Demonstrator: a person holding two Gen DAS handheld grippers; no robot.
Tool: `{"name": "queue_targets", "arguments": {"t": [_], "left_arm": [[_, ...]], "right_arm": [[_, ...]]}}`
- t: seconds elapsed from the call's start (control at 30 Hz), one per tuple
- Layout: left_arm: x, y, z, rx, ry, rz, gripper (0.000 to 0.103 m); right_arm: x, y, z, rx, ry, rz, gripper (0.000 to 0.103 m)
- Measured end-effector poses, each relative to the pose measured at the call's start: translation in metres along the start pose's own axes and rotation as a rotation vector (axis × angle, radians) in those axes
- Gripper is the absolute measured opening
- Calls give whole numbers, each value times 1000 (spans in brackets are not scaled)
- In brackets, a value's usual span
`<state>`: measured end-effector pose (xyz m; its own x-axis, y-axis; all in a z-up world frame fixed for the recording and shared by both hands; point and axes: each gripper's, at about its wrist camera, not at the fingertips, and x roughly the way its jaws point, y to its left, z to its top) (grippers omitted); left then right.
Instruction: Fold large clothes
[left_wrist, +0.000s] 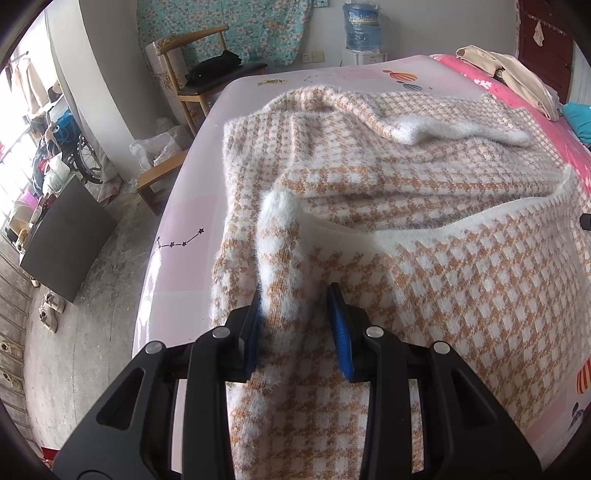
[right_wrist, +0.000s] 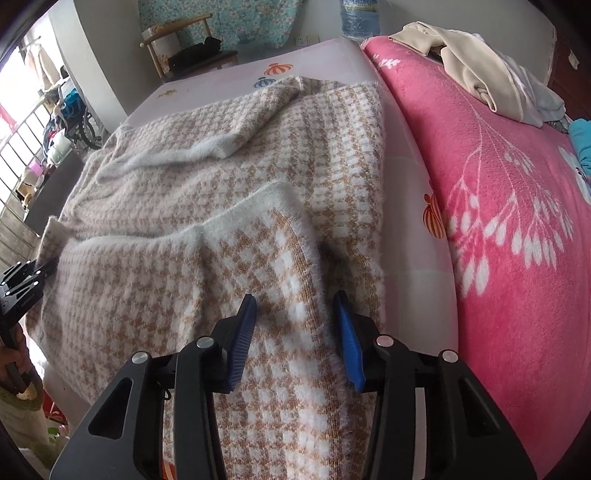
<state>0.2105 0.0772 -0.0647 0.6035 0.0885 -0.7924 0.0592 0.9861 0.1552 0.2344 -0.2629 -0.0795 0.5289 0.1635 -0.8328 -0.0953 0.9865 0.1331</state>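
Observation:
A fluffy white-and-tan checked sweater (left_wrist: 406, 177) lies spread on the bed's pale pink sheet (left_wrist: 184, 240), with its near hem folded back and a sleeve lying across the far part. My left gripper (left_wrist: 295, 299) is shut on a bunched ridge of the sweater at its near left edge. The right wrist view shows that gripper (right_wrist: 44, 267) at the far left, holding a raised corner. My right gripper (right_wrist: 295, 299) stands over the sweater's (right_wrist: 221, 184) near right edge. The knit lies flat between its blue pads (right_wrist: 243, 325), not pinched.
A pink floral blanket (right_wrist: 517, 221) covers the bed's right side, with beige clothes (right_wrist: 480, 74) piled at its far end. Beyond the bed stand a wooden chair (left_wrist: 199, 74) and a water bottle (left_wrist: 362, 29). A dark cabinet (left_wrist: 70, 236) and shoes (left_wrist: 51, 310) are on the floor to the left.

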Motion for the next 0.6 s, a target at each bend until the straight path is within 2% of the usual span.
{"name": "queue_targets", "arguments": {"t": [0.2, 0.37, 0.43, 0.6], "left_arm": [[0, 0, 0, -1, -1, -1, 33], [0, -1, 0, 0, -1, 0, 33], [0, -1, 0, 0, -2, 2, 33], [0, 2, -1, 0, -15, 2, 33]], "right_arm": [[7, 2, 7, -9, 4, -11, 41], [6, 13, 4, -53, -3, -33, 24], [2, 18, 2, -76, -15, -56, 12], [-18, 30, -2, -127, -80, -103, 8]]}}
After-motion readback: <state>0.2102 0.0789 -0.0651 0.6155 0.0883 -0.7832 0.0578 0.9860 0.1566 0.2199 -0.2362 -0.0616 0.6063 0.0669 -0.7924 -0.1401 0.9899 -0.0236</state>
